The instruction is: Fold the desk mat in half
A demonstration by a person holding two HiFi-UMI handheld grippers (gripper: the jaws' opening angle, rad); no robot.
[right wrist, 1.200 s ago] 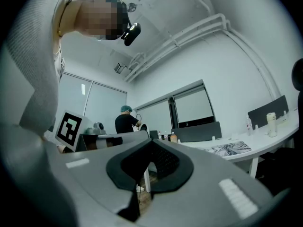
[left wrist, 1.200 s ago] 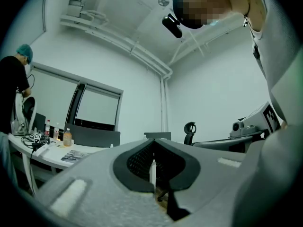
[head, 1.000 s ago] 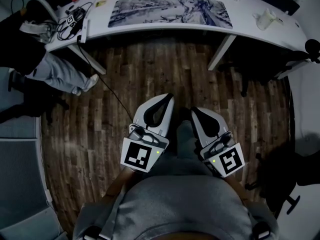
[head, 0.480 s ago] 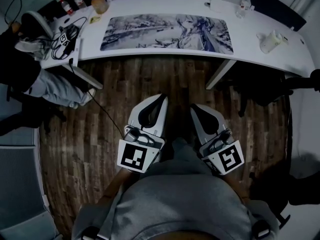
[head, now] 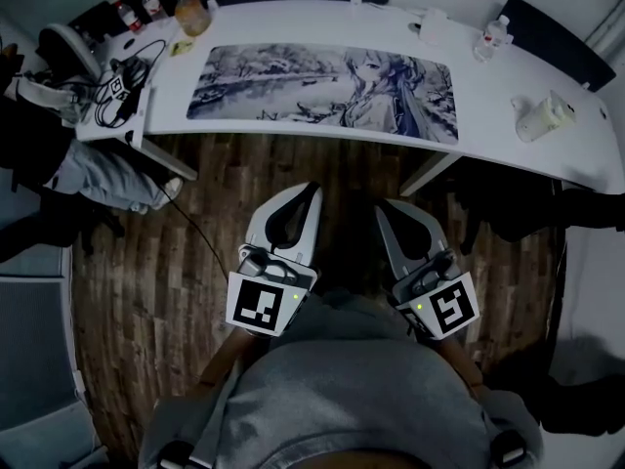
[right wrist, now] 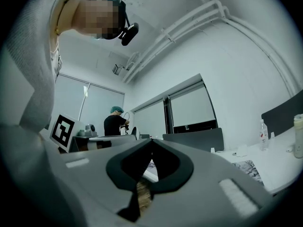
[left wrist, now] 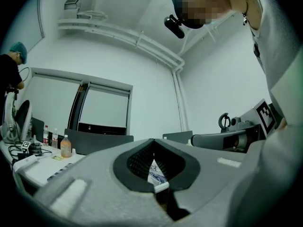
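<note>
Head view, desk mat (head: 322, 91) flat on desk (head: 508, 78), left tongs (head: 311, 190), right tongs (head: 383, 206) closed

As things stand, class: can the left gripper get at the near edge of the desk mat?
Probably not yet. The left gripper hangs shut over the wooden floor, well short of the desk where the desk mat lies flat. Nothing blocks the path; a step forward should do.

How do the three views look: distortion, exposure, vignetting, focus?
Head view: dim, fisheye bows the desk, desk mat print readable. Left gripper view: black circular vignette, the shut left gripper looms soft. Right gripper view: same vignette, right gripper likewise.
</note>
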